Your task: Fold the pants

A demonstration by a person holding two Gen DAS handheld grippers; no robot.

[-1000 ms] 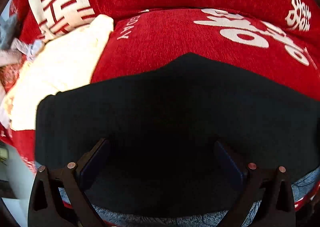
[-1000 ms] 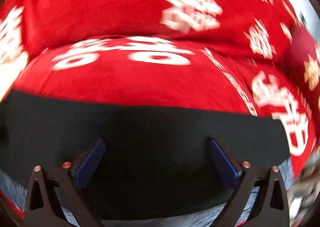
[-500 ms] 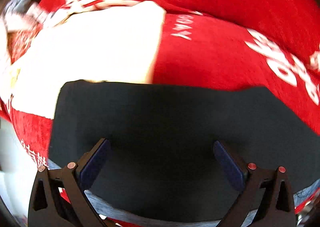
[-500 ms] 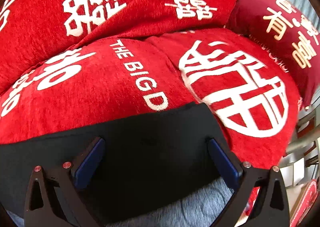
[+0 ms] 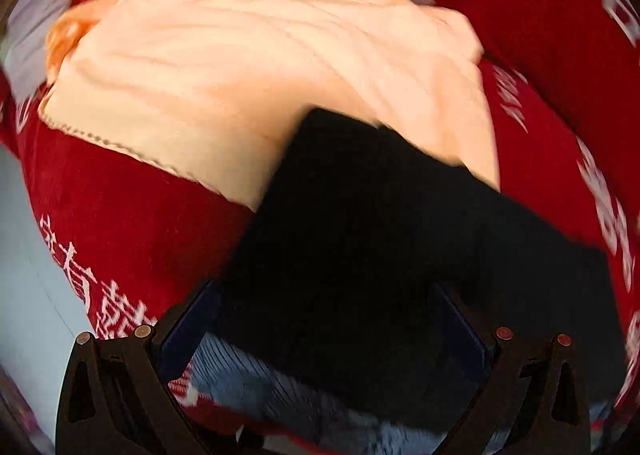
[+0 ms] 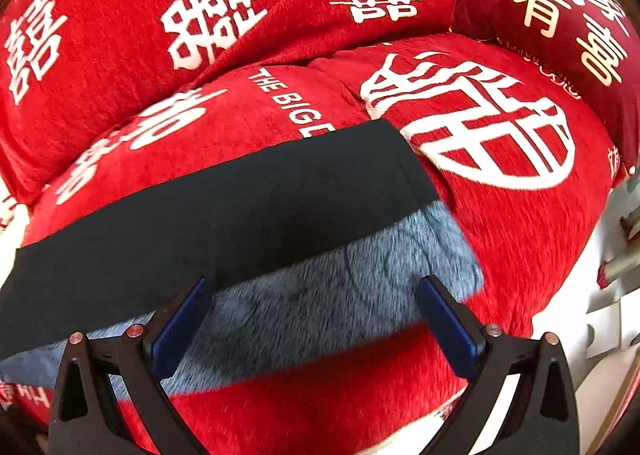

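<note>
A: What carries everything here?

B: A sofa under a red cover point(image 6: 520, 239) printed with white characters, with the words "THE BIG D" partly showing. A darker red cushion point(image 6: 560, 15) with gold characters sits at the cover's far right corner.

A: And the pants?

B: The pants point(image 6: 240, 215) lie flat across the seat as a long black band with a grey fleecy lining point(image 6: 320, 303) showing along the near edge. In the right wrist view the band runs from the left edge of the frame up toward the middle of the seat, ending in a straight hem just beside the big white emblem.

A: Where is the right gripper point(image 6: 316, 315) against them?

B: Its blue-padded fingers point(image 6: 180, 327) stand wide apart, holding nothing. The grey lining sits between and just ahead of them; the black outer cloth is beyond the tips.

A: The left side?

B: The view is blurred. The left gripper point(image 5: 324, 331) is also spread wide and empty, with the black pants point(image 5: 400, 235) filling the gap between its fingers. Whether the pads touch the cloth I cannot tell.

A: Anything else there?

B: A cream blanket point(image 5: 260, 67) lies on the cover beyond the pants, and the far corner of the pants overlaps its near edge.
</note>
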